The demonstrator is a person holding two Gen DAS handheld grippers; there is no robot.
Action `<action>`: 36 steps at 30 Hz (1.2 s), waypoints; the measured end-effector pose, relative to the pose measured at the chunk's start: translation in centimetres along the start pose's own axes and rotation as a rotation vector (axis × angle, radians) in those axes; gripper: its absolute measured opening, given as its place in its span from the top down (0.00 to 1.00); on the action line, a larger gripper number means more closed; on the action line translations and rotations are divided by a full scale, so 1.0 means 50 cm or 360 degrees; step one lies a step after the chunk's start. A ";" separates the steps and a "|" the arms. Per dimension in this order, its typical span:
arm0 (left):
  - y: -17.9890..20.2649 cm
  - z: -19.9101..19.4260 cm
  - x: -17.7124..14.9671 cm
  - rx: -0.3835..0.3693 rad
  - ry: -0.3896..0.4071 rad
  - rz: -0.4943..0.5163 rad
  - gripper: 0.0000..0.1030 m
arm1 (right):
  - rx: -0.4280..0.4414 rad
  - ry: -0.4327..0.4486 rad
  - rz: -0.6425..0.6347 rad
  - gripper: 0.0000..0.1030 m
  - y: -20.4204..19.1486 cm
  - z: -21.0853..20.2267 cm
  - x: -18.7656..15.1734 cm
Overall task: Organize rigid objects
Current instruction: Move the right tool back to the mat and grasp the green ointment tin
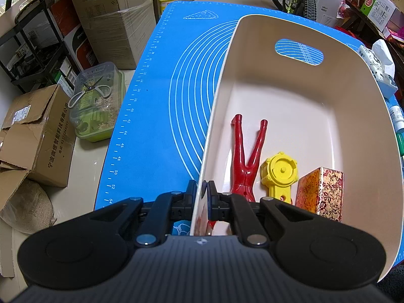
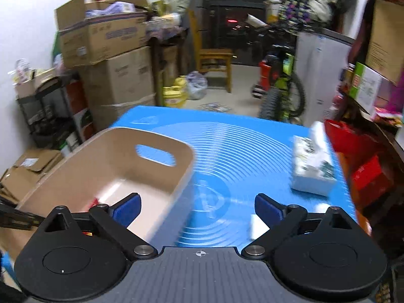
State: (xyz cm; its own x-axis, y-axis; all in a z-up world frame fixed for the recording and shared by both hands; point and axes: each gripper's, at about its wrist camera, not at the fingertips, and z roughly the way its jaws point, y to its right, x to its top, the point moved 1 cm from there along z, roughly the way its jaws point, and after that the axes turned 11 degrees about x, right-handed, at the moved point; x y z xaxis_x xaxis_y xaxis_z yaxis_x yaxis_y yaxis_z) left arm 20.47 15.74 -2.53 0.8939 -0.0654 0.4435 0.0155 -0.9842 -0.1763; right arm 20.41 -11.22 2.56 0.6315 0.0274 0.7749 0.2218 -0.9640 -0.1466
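Note:
A cream plastic bin (image 1: 290, 22) with a handle slot stands on the blue mat (image 1: 156, 96). In it lie a red Y-shaped plastic tool (image 1: 246, 161), a yellow round gadget (image 1: 279, 174) and a floral patterned box (image 1: 320, 192). My left gripper (image 1: 202, 189) is shut on the bin's near left wall, one finger outside, one inside. In the right wrist view the bin (image 2: 156, 136) is at the left. My right gripper (image 2: 198, 208) is open and empty above the bin's right wall and the mat (image 2: 240, 146). The view is blurred.
A tissue pack (image 2: 313, 166) lies on the mat's right side; it also shows in the left wrist view (image 1: 378, 68). A small white object (image 2: 257, 226) lies near my right finger. Cardboard boxes (image 1: 38, 136) and a clear container (image 1: 98, 101) stand on the floor at left.

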 end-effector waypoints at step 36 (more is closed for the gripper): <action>0.001 0.000 -0.002 0.0007 0.0006 0.0022 0.90 | -0.0198 -0.0090 0.0128 0.44 0.138 0.180 -0.181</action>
State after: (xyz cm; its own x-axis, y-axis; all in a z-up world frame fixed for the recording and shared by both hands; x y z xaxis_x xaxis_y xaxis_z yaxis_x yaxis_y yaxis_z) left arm 20.38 15.69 -2.57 0.8924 -0.0798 0.4442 0.0049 -0.9825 -0.1864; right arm 22.90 -15.74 -10.98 0.6851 -0.0400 0.7273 0.0773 -0.9889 -0.1272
